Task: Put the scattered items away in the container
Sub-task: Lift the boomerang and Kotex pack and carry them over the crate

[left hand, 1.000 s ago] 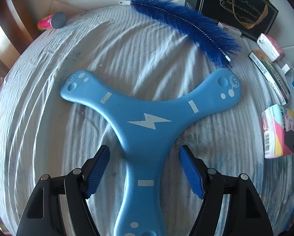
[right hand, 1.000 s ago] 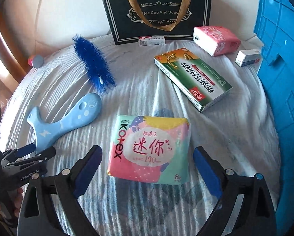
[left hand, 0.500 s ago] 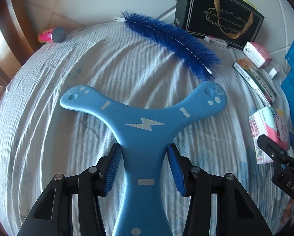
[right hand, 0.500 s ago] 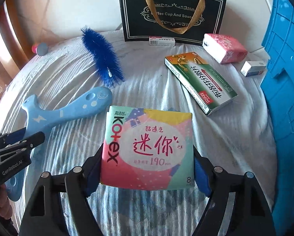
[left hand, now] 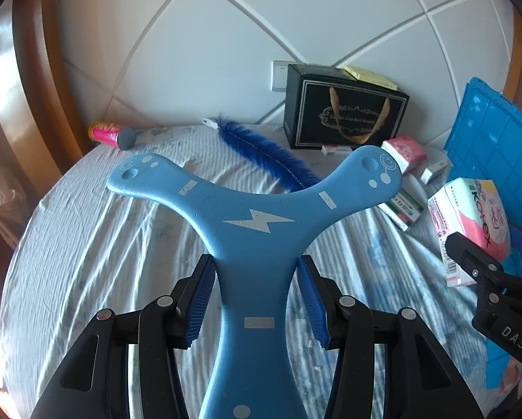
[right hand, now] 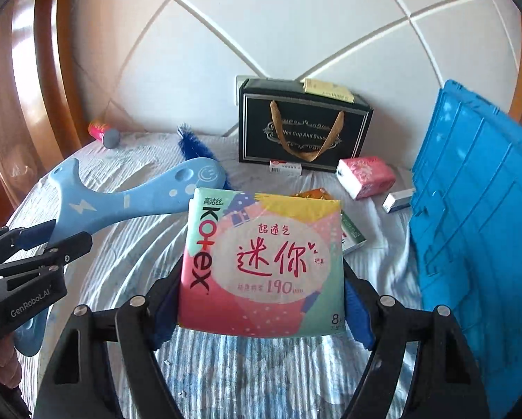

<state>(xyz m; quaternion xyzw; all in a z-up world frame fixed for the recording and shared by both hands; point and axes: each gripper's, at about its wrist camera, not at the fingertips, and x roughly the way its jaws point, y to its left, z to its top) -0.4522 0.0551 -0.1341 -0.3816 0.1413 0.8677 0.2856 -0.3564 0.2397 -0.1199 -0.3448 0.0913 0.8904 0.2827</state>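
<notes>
With the left gripper (left hand: 257,300) clamped on the blue boomerang (left hand: 257,223) and the right gripper (right hand: 261,300) on the Kotex pack (right hand: 261,262), both held above the bed (left hand: 86,244), nothing shows as binned, the blue crate (right hand: 470,227) at three o'clock, other items scattered toward twelve.

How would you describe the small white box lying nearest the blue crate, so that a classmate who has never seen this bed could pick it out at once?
Start at the big blue crate standing at the right edge of the bed. At its foot, on the striped sheet, lies the small white box. It is plain white and lies just right of the pink tissue pack, while the other small white box lies against the black gift bag.
</notes>
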